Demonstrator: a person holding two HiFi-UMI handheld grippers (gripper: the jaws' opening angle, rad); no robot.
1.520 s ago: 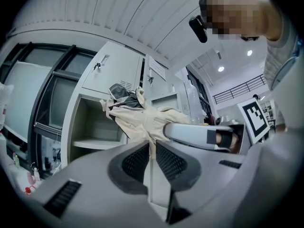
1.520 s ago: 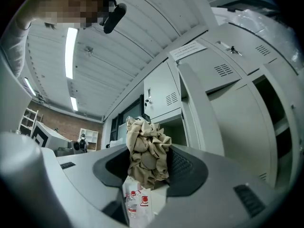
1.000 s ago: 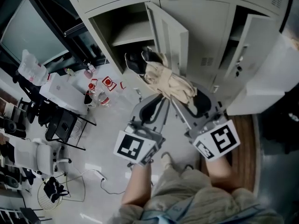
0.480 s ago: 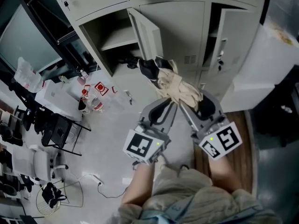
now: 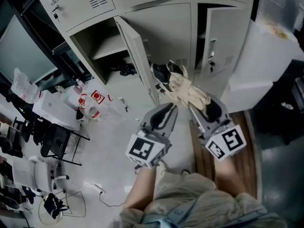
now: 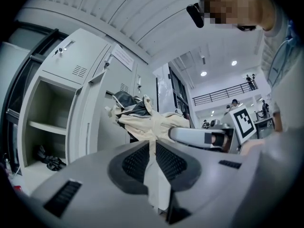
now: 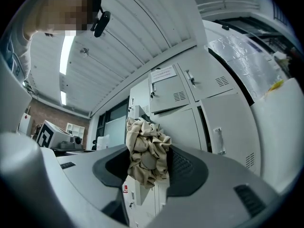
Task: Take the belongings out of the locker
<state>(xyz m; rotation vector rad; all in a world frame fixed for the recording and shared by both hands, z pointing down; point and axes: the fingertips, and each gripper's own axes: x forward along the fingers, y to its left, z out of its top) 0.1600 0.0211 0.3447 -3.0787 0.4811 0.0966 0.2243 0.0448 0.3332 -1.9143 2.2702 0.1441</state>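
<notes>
A cream and black garment [image 5: 183,87] hangs bunched in the air in front of the grey lockers [image 5: 161,27]. Both grippers hold it. My left gripper [image 5: 172,109] is shut on a thin cream fold of the garment [image 6: 153,141], which runs up between its jaws. My right gripper [image 5: 194,109] is shut on a crumpled cream wad of the garment [image 7: 146,158]. The two grippers sit side by side below the cloth. The open locker compartment [image 5: 107,49] at the left holds a shelf, and a small dark item [image 5: 124,70] lies at its bottom.
Two locker doors [image 5: 135,61] stand open toward me. A white box-like unit [image 5: 266,65] is at the right. A table [image 5: 59,106] with bottles and red-labelled items [image 5: 92,101] stands at the left, with chairs [image 5: 33,160] beside it. A wooden strip [image 5: 204,151] lies underfoot.
Both grippers have carried the garment back and right, away from the open left compartment. The view has shifted so the lockers sit further left. Both grips remain shut.
</notes>
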